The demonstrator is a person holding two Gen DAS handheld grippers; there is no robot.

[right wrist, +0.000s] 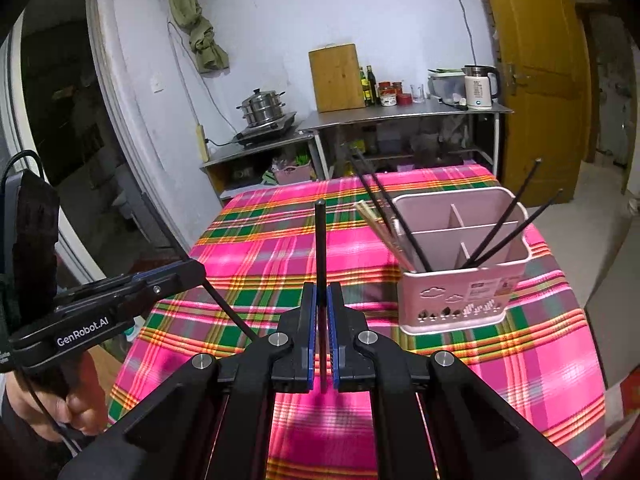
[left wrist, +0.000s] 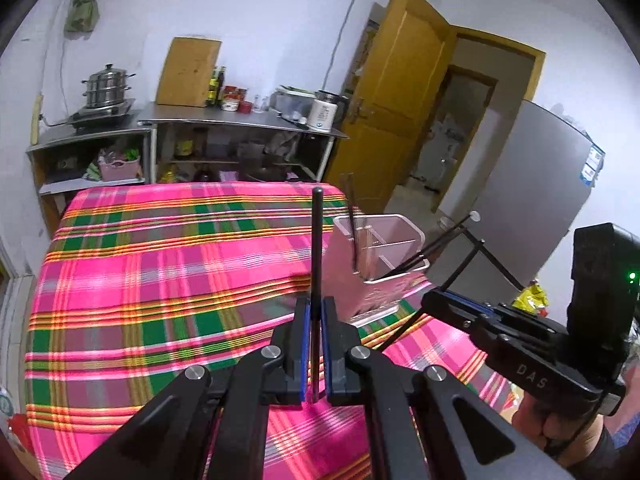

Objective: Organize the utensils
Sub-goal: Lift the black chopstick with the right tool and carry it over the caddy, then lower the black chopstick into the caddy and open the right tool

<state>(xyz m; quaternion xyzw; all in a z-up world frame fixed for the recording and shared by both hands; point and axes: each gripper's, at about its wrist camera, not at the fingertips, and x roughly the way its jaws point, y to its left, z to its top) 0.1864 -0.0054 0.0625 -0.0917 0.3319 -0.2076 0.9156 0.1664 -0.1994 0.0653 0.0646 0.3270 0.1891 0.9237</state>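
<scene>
A counter (right wrist: 248,256) draped in a bright plaid cloth (left wrist: 160,264) of pink, green and orange bands fills both views. On it, toward its right side, stands a pale pink utensil holder (right wrist: 460,296) with inner dividers, upright on the cloth. Black chopsticks (right wrist: 500,232) and lighter ones (right wrist: 376,224) lean out of its compartments. The rest of the cloth is bare.

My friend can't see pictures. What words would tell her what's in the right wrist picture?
A black gripper, shut on a black chopstick, hangs above a table with a pink plaid cloth. To its right stands a pink utensil holder with more chopsticks inside. At the left, a hand holds a second gripper with another chopstick.
</scene>
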